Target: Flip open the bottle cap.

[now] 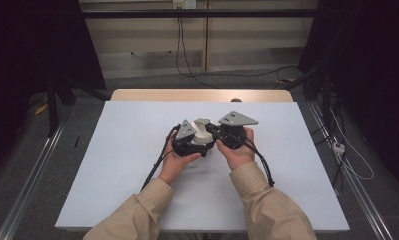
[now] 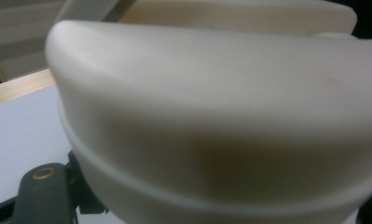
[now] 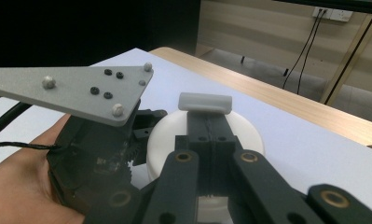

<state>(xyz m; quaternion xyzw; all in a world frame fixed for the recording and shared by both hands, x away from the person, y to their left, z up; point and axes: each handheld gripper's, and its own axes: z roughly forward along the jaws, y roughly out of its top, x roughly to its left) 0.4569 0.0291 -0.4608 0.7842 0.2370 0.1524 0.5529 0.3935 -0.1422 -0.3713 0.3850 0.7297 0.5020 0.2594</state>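
While your right gripper point(image 3: 207, 140) has its jaws pinched tight on the grey handle point(image 3: 205, 102) atop the white lid point(image 3: 239, 128), keep that pinch square and lift straight up, not sideways, so the lid comes off clean rather than dragging the pot with it. Your left gripper point(image 1: 189, 142) is closed too; in its own view the cream pot point(image 2: 221, 121) sits pressed right up against the camera, so I judge it clamped on the pot's side. Hold that hand steady as the anchor and let only the right one move. Don't squeeze harder; the handle is small and could slip out if you twist.

Both grippers meet over the middle of the white mat point(image 1: 127, 170), and the pot stands on it between your hands point(image 1: 237, 152).

Count: two grippers, each with one grey plate point(image 1: 237, 119); one pot; one lid; one handle; one mat on one wooden table point(image 1: 202, 95).
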